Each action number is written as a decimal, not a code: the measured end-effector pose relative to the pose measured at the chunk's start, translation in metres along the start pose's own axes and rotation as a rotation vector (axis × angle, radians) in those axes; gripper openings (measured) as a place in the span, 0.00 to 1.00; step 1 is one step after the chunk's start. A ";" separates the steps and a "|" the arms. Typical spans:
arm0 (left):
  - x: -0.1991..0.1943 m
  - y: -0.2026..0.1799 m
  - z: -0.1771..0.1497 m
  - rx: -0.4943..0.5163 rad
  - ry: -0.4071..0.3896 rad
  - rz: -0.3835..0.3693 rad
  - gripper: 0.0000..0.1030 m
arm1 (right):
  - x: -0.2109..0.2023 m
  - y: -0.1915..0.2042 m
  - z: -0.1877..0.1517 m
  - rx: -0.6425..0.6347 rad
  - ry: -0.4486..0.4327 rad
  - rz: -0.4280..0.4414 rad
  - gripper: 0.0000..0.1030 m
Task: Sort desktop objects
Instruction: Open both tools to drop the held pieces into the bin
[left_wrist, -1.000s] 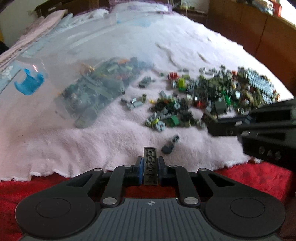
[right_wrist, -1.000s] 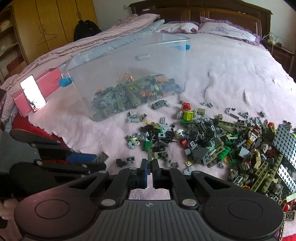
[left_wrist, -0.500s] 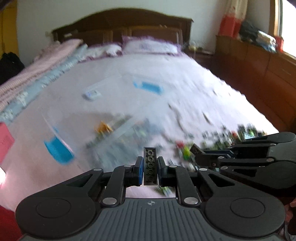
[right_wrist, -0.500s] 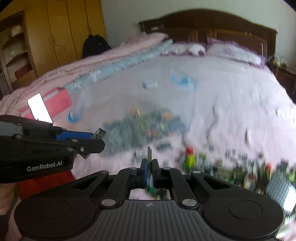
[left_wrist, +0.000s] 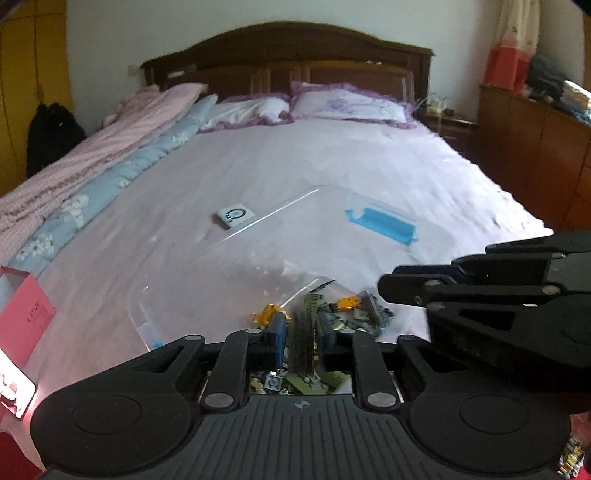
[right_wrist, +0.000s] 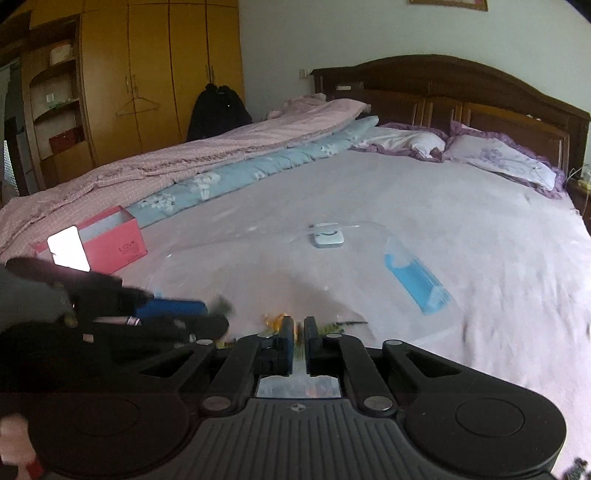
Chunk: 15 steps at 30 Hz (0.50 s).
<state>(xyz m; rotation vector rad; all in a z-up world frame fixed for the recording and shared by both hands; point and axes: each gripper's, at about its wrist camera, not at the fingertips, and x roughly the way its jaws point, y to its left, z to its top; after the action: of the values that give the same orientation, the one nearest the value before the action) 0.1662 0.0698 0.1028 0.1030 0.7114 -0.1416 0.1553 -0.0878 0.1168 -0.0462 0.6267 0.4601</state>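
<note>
My left gripper (left_wrist: 300, 334) is shut on a dark studded brick plate (left_wrist: 302, 345) and holds it over the clear plastic bin (left_wrist: 236, 236) with blue latches, above several grey, green and orange bricks (left_wrist: 347, 314) inside. My right gripper (right_wrist: 299, 334) is shut on a thin piece seen edge-on, blurred, also over the bin (right_wrist: 369, 229). The right gripper shows at the right of the left wrist view (left_wrist: 391, 288); the left gripper shows at the left of the right wrist view (right_wrist: 218, 314).
A pink box (right_wrist: 110, 240) with a bright phone (right_wrist: 68, 249) against it stands left of the bin. A small white device (right_wrist: 328, 236) lies behind the bin. Folded quilts (left_wrist: 92, 155), pillows and the headboard lie beyond. A wardrobe (right_wrist: 147, 74) stands at far left.
Both grippers have lifted from the loose brick pile and swung over the clear bin, each still holding its piece. The pile has dropped out of sight.
</note>
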 end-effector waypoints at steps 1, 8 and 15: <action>0.002 0.001 0.000 -0.002 0.003 0.014 0.31 | 0.005 0.000 0.002 0.007 0.002 -0.004 0.15; -0.017 0.004 -0.012 0.000 -0.020 0.005 0.64 | -0.010 -0.009 -0.006 0.088 -0.046 -0.027 0.33; -0.064 -0.023 -0.051 0.027 -0.086 0.034 0.83 | -0.056 -0.026 -0.076 0.166 -0.008 -0.090 0.45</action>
<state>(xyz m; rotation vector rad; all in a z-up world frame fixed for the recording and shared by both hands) 0.0817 0.0602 0.1058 0.1344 0.6213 -0.1228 0.0841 -0.1473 0.0845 0.0847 0.6506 0.3196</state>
